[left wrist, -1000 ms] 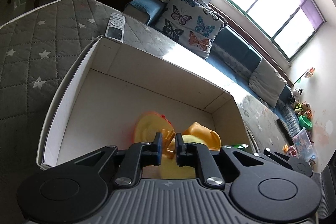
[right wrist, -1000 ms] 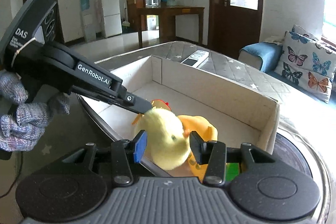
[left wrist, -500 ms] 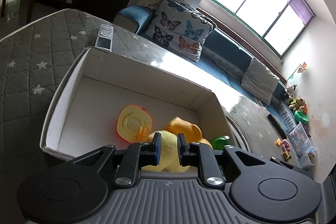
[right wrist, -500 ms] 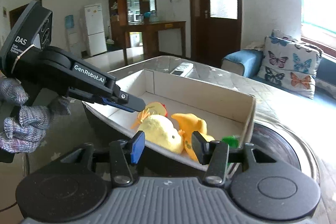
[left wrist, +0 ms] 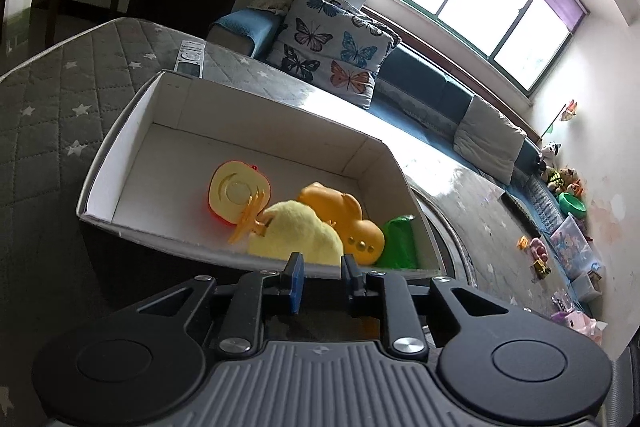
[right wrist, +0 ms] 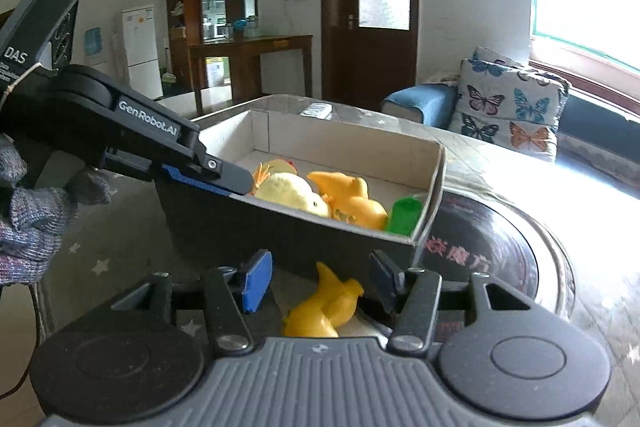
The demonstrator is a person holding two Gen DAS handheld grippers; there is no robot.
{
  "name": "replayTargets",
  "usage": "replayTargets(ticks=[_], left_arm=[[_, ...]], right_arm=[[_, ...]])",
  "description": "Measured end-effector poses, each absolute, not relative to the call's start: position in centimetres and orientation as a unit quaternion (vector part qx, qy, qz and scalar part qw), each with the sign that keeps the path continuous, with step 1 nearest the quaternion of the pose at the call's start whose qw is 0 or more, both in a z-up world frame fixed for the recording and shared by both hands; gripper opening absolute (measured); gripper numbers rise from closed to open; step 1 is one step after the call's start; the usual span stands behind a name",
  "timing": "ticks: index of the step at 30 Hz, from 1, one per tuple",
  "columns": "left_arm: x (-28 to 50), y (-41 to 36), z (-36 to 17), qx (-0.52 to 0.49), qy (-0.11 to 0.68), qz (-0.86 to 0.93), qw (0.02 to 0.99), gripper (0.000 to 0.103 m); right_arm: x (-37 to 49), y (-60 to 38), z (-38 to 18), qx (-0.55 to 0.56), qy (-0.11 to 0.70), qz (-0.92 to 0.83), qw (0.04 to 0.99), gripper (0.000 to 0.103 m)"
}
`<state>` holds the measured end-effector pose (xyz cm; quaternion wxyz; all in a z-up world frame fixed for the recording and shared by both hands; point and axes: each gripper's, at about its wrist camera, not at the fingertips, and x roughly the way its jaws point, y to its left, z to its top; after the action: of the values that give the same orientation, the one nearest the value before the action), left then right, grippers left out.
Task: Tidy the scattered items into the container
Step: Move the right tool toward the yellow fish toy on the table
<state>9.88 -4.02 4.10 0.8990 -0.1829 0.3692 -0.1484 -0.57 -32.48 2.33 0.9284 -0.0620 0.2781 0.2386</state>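
Note:
A cardboard box (left wrist: 120, 143) with a white inside stands on the grey star-quilted table. In it lie a yellow plush chick (left wrist: 296, 235), an orange toy (left wrist: 344, 219), a round yellow-and-red toy (left wrist: 236, 195) and a green item (left wrist: 400, 239). My left gripper (left wrist: 320, 271) is slightly open and empty, just outside the box's near wall. My right gripper (right wrist: 320, 279) is open and empty. Between its fingers, on the table in front of the box (right wrist: 360, 155), lies a yellow toy (right wrist: 324, 311).
A remote control (left wrist: 190, 57) lies on the table beyond the box. A dark round inlay (right wrist: 488, 255) sits to the box's right. A sofa with butterfly cushions (left wrist: 332, 47) stands behind. Toys litter the floor at far right (left wrist: 560, 243).
Both grippers have drawn back out of the box. The left jaws have opened a little. The plush chick lies in the box, and a yellow toy on the table has come into the right view.

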Motion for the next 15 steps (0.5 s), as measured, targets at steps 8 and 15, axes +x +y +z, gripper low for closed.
replayTargets(ticks=[8, 15], left_arm=[[8.4, -4.9, 3.1, -0.174, 0.384, -0.156, 0.893, 0.024], [7.9, -6.1, 1.6, -0.169, 0.408, -0.166, 0.882, 0.024]], right_arm=[[-2.4, -33.0, 0.8, -0.039, 0.292, 0.209, 0.933, 0.055], [-3.6, -33.1, -0.3, -0.033, 0.297, 0.184, 0.937, 0.055]])
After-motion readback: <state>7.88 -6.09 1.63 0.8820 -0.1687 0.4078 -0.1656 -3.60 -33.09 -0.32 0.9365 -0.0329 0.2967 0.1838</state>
